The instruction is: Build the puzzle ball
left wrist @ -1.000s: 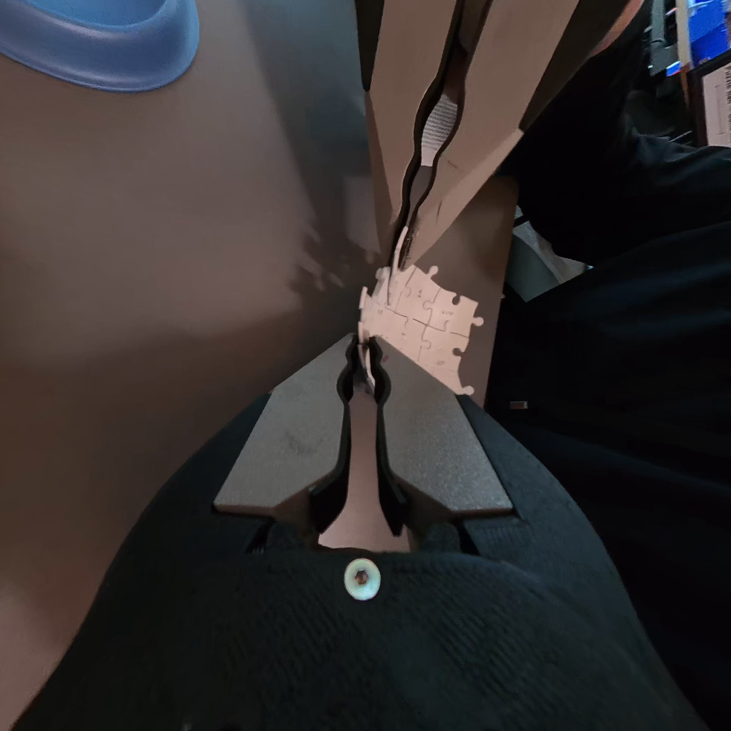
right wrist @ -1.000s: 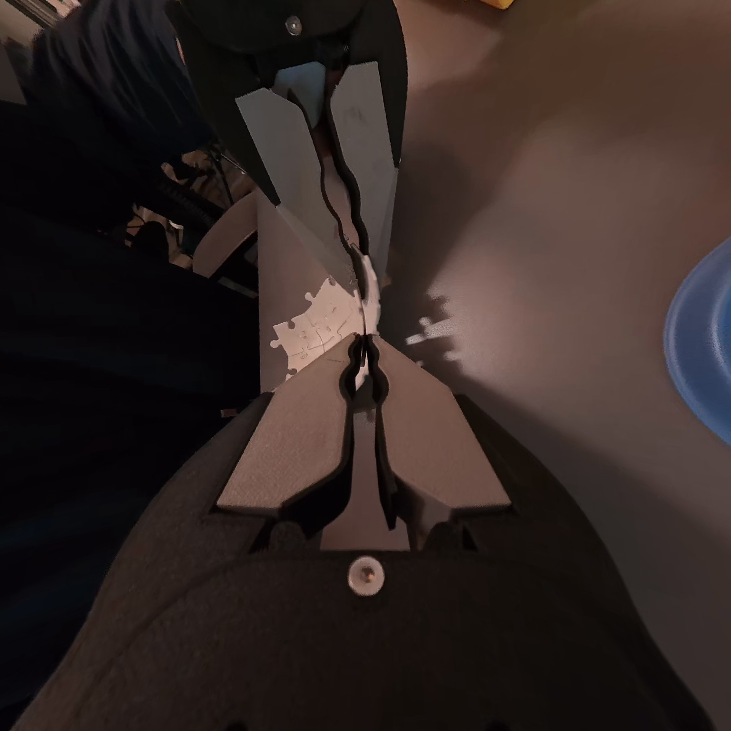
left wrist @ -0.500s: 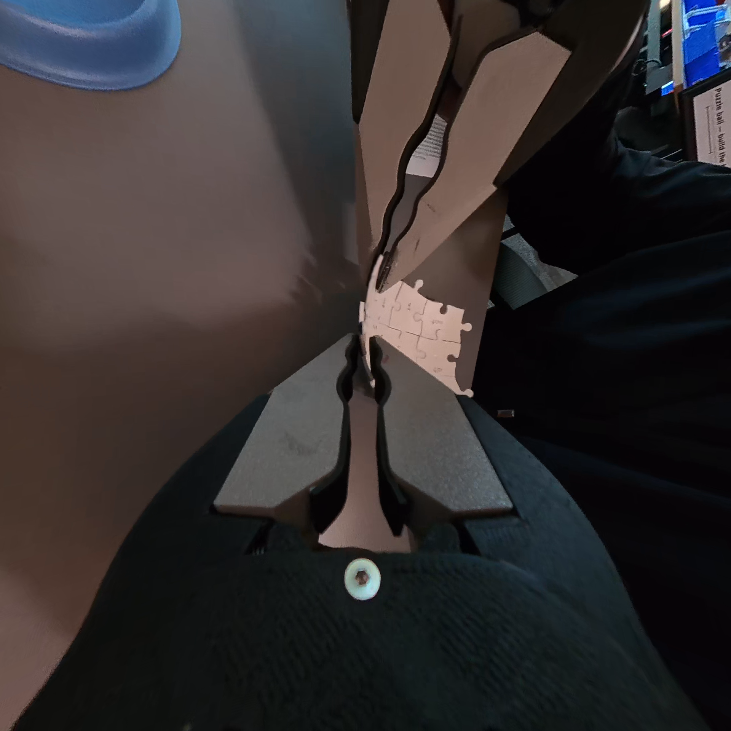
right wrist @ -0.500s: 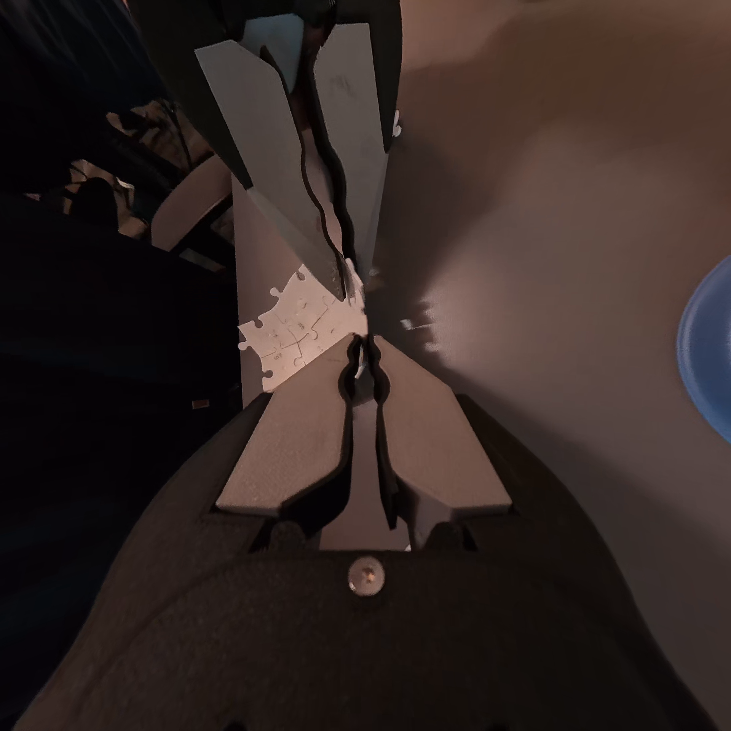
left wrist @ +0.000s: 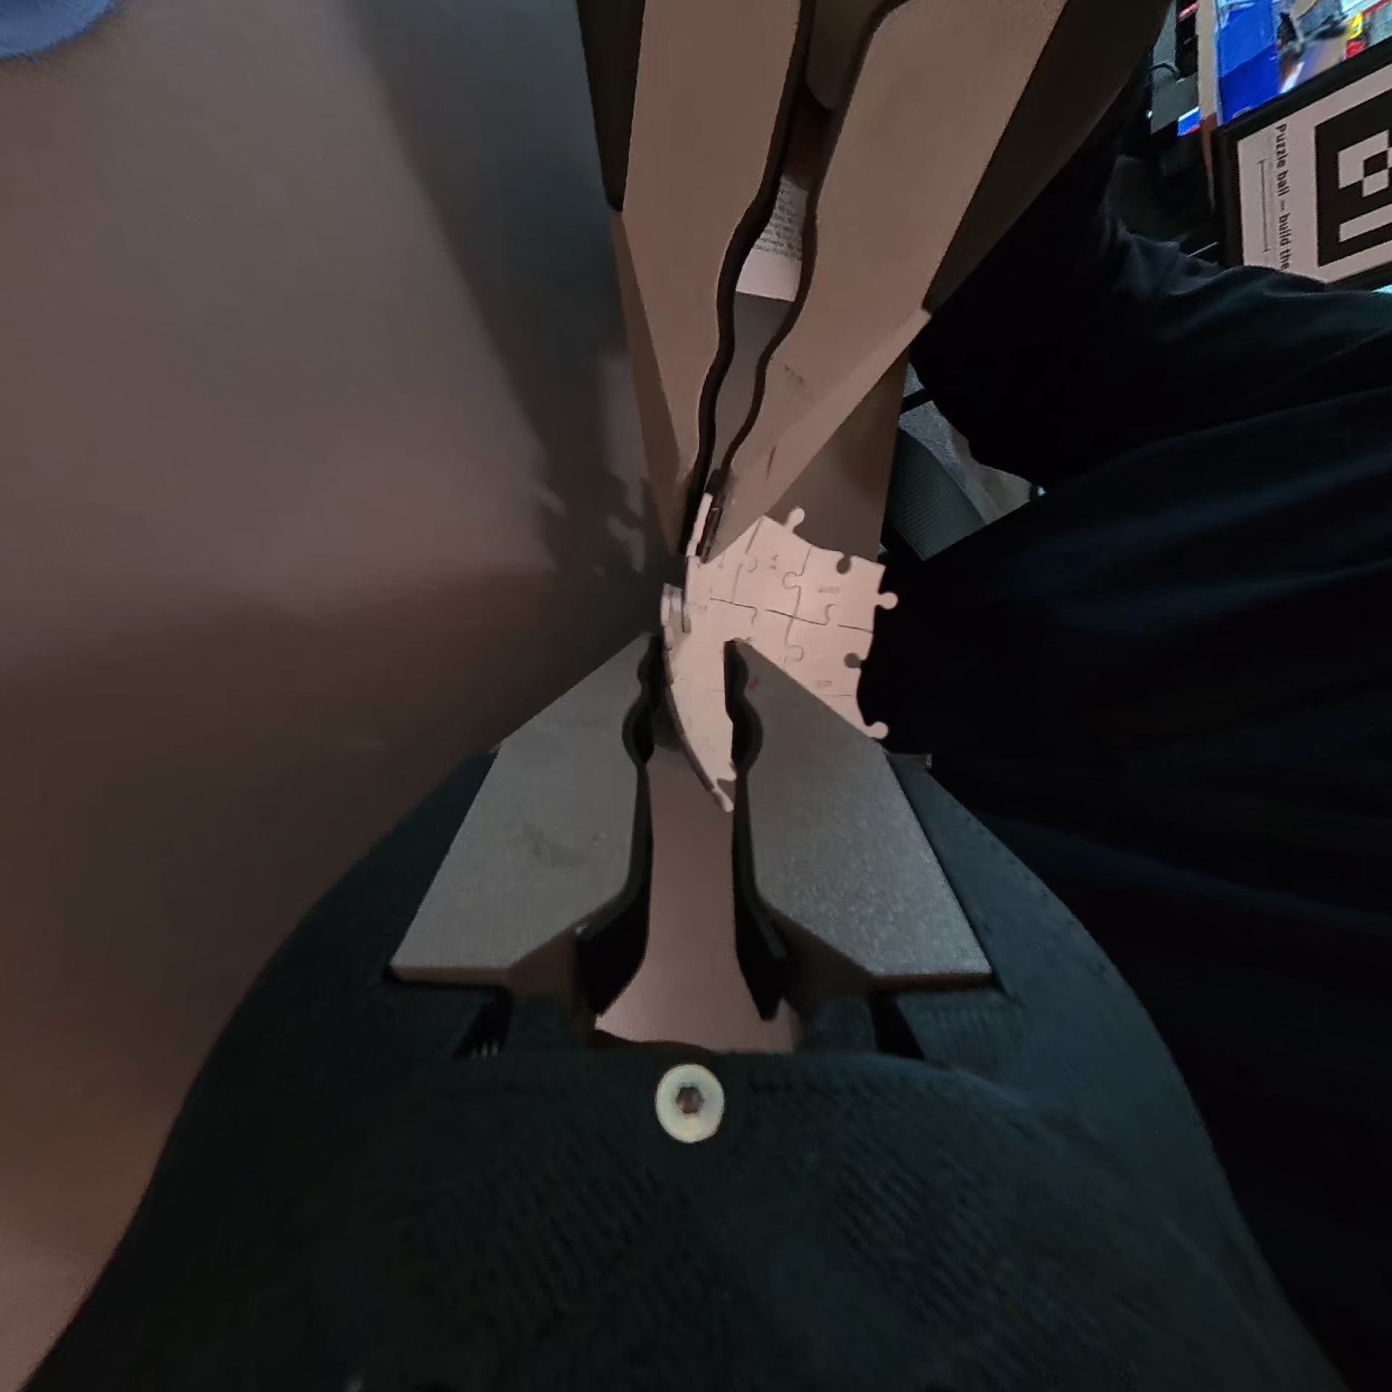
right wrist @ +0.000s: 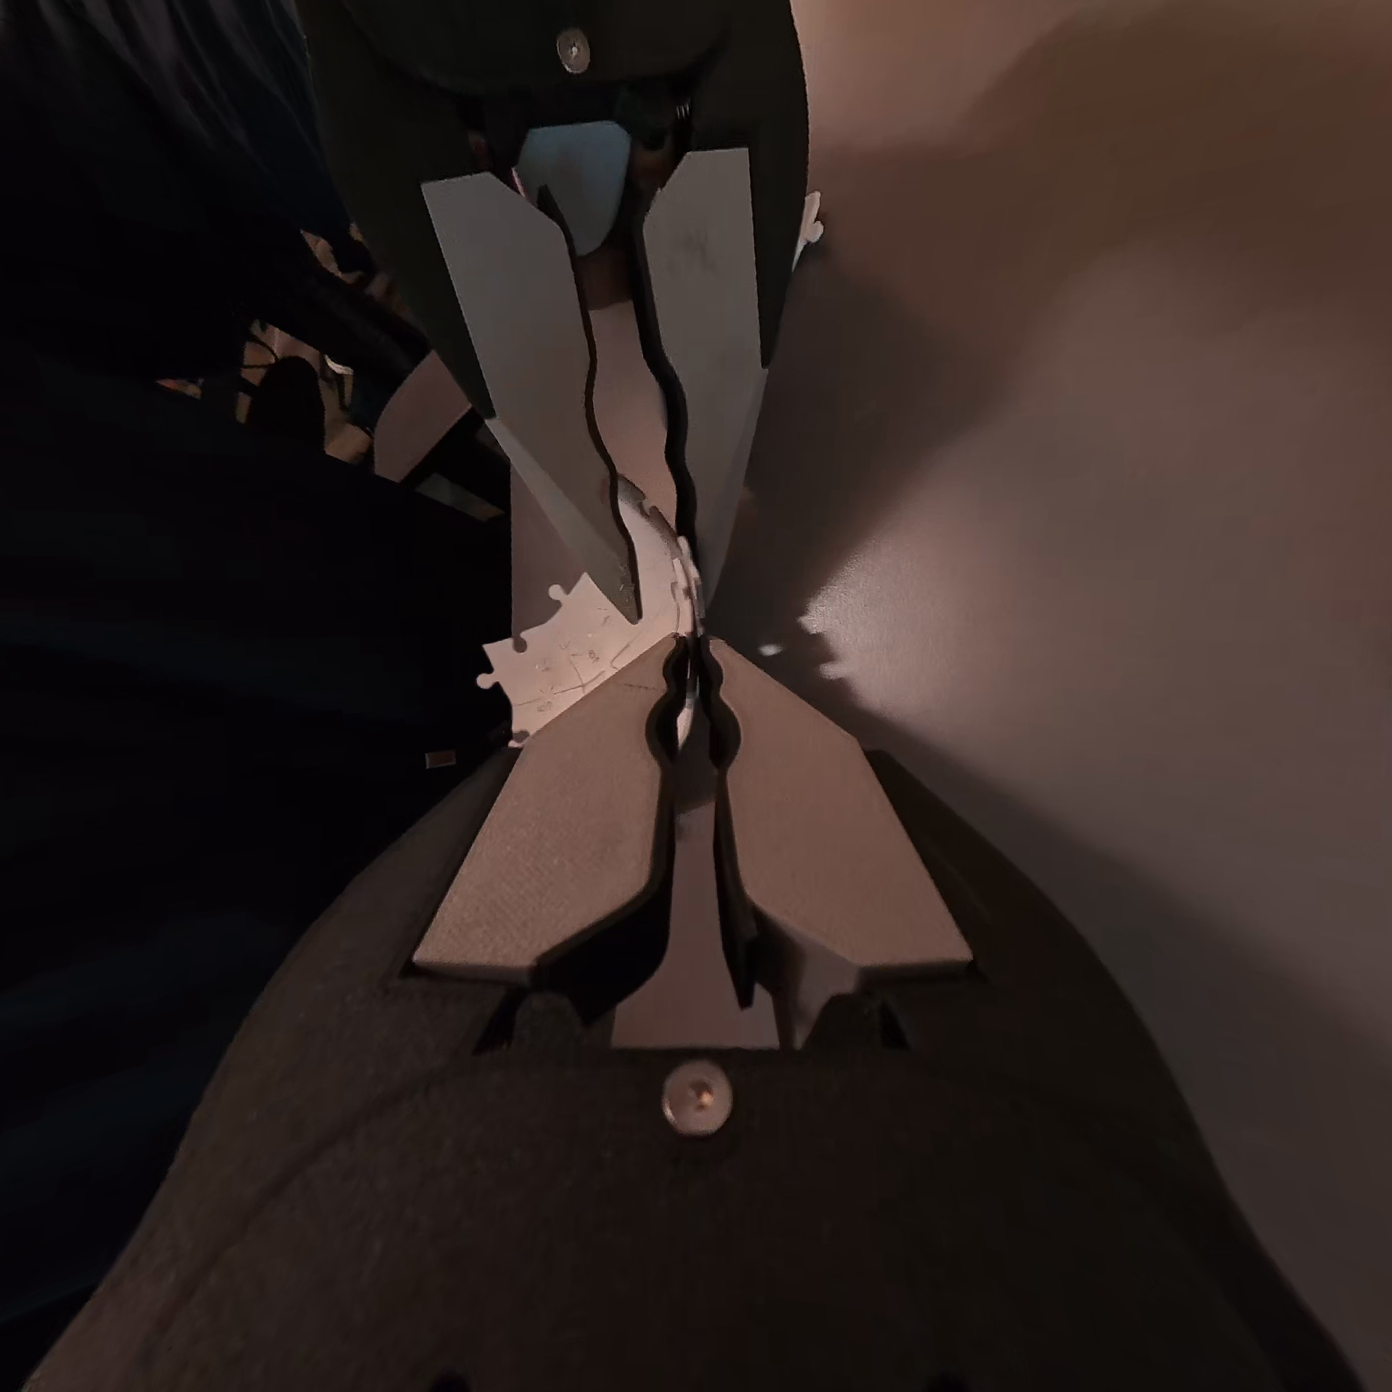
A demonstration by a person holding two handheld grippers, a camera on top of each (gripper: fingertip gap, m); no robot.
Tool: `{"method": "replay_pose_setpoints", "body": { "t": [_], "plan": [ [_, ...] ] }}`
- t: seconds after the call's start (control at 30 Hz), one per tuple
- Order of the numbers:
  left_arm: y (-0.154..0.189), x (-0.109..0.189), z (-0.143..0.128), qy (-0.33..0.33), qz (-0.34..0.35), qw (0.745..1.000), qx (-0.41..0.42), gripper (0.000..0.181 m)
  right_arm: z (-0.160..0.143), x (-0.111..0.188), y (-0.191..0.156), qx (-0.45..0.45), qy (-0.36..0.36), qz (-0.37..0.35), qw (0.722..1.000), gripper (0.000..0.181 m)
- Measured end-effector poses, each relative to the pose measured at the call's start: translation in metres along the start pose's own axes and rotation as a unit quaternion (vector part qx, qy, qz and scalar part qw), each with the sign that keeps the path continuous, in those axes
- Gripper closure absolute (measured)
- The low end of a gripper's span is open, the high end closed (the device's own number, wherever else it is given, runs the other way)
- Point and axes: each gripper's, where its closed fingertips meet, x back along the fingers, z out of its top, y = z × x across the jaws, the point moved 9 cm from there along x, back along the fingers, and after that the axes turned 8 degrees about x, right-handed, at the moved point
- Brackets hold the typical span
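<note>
A curved white section of joined puzzle pieces (left wrist: 798, 610) hangs in the air over the table edge; it also shows in the right wrist view (right wrist: 557, 663). My left gripper (left wrist: 689, 651) has its jaws apart, with the section's curved edge running loosely between the fingers. My right gripper (right wrist: 693, 648) is shut on the opposite edge of the section. The grippers face each other tip to tip: the right one (left wrist: 704, 520) comes in from the top of the left wrist view, and the left one (right wrist: 667, 595) from the top of the right wrist view.
The brown table (left wrist: 301, 452) lies to the left, with the blue bowl's rim (left wrist: 45, 30) in the far corner. A loose white puzzle piece (right wrist: 812, 218) lies on the table. A person's dark sleeve (left wrist: 1130, 602) and a marker placard (left wrist: 1318, 188) are at the right. My two grippers' fingertips are within a few centimetres of each other. The blue bowl's rim (left wrist: 45, 30) is about 12 cm from my right fingertips.
My left gripper's jaws have parted and no longer pinch the puzzle section. The right gripper stays shut on it. The blue bowl has slid almost out of both views.
</note>
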Motion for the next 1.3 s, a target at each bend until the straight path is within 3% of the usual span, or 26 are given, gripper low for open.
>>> {"method": "replay_pose_setpoints", "body": {
  "t": [0.13,0.3,0.57,1.3],
  "plan": [
    [-0.002,-0.007,-0.001,-0.006,0.006,1.0,-0.003,0.179,-0.002,0.0,0.0,-0.001,-0.002,0.002,1.0,0.181],
    [-0.002,-0.001,0.003,0.013,0.013,1.0,-0.007,0.181,-0.002,0.005,0.0,-0.002,0.008,0.001,1.0,0.181],
    [-0.006,0.001,0.005,0.018,0.032,0.999,-0.002,0.179,-0.001,0.005,0.002,0.02,-0.016,-0.049,0.998,0.181],
    [-0.007,0.002,0.009,0.025,0.019,0.999,-0.01,0.177,0.0,0.012,0.004,0.012,-0.005,-0.057,0.998,0.181]
  ]
}}
